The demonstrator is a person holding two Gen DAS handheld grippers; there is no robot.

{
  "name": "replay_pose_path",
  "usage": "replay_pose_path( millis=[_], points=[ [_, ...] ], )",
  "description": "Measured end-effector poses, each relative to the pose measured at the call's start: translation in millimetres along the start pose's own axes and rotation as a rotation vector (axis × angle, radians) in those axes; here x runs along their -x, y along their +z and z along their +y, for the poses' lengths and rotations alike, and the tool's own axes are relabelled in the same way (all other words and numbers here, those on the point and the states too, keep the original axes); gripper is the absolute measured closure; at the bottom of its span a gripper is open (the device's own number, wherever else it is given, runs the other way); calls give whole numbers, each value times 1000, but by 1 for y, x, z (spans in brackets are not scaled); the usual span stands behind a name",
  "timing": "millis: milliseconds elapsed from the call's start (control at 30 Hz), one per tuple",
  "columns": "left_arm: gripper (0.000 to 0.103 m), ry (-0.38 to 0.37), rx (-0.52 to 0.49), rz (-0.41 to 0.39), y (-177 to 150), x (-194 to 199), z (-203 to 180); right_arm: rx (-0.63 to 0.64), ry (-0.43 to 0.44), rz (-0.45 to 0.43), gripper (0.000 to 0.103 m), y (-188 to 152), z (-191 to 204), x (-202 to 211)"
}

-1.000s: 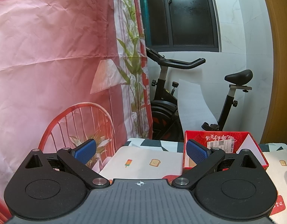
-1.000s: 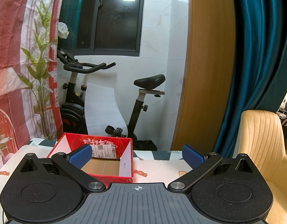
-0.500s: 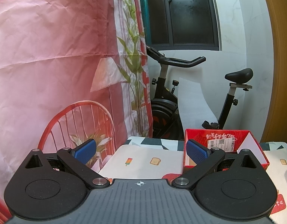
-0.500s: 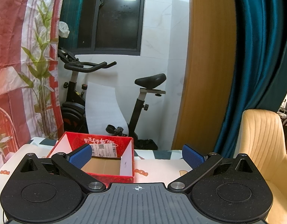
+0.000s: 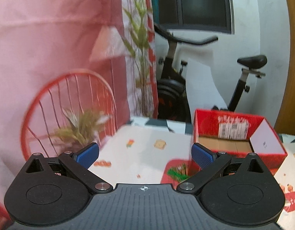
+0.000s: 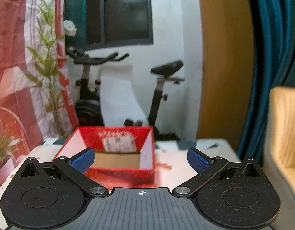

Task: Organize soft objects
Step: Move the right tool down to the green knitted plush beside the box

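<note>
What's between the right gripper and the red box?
Nothing visible. The right gripper is open and empty, with only bare tablecloth before the red box. No soft objects show in either view.

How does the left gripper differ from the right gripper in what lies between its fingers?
The left gripper frames bare tablecloth, with the red box at its right finger. The right gripper frames the red box's right half, its left finger overlapping the box. Both are open, empty, with blue pads.

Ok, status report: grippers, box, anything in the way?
Left gripper open, empty. Right gripper open, empty. Red box open on table, looks empty; no soft objects visible. Nothing blocking.
</note>
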State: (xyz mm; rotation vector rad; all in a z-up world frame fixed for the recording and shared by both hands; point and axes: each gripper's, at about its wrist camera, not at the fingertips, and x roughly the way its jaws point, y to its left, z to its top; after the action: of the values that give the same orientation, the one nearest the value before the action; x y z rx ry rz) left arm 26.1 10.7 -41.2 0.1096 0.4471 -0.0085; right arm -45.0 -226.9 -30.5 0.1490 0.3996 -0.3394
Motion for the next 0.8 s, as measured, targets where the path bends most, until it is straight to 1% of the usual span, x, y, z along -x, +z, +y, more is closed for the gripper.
replay_pose_path(
  millis=[200, 333, 433, 533, 633, 800],
  points=[
    [0, -31, 19, 107, -24, -42, -3, -10, 13, 88, 0, -36, -1, -47],
    [0, -32, -6, 156, -41, -67, -7, -33, 41, 137, 0, -50, -2, -70],
    [0, -43, -21, 175, -48, -81, -12, -6, 22, 182, 0, -58, 0, -87],
    [0, -48, -29, 188, -52, -90, -15, 5, 26, 220, 0, -64, 1, -98],
    [0, -58, -34, 207, -55, -98, -19, -2, 23, 240, 0, -70, 0, -107],
    [0, -80, -38, 248, -58, -108, -28, 53, 27, 254, 0, -76, 6, -118]
  ],
)
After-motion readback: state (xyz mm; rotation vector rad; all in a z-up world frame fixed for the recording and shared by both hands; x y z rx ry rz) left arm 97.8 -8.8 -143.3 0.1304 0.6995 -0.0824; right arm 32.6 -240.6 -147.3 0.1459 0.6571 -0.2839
